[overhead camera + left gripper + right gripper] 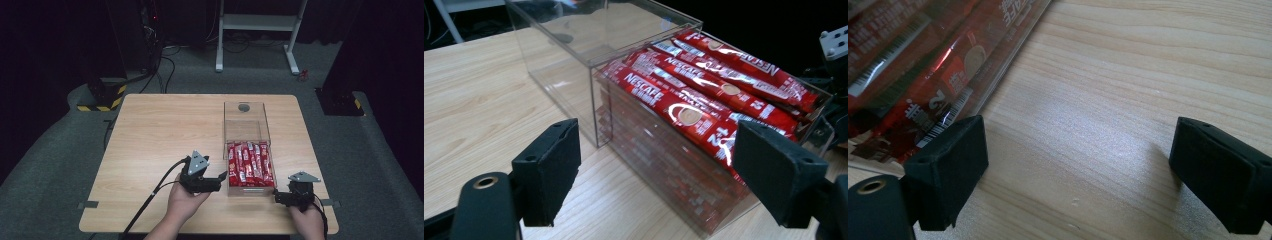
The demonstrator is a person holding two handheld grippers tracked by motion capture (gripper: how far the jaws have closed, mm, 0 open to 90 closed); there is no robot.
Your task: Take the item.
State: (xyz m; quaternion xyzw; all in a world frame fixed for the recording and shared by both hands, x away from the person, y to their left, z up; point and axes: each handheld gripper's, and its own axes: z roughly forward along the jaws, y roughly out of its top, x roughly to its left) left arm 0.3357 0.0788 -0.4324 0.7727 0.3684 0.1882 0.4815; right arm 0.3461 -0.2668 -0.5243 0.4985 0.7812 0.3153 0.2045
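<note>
My left gripper point(218, 181) hangs with its jaws spread wide and nothing between them, just beside the near-left corner of the clear plastic box point(589, 75). My right gripper point(281, 196) is likewise wide open and empty, low over the wooden table point(1128, 75) at the box's near-right corner.

The box stands on the right half of the table; its near part is packed with red Nescafé coffee sticks point(684, 107), stacked in layers, and its far part sits empty under a clear top. As I judge it, the work on these sticks has hardly begun: none lies outside the box, and neither claw has touched one.

The box's transparent walls stand between my jaws and the sticks from the side, so I'd have to come in from above.
</note>
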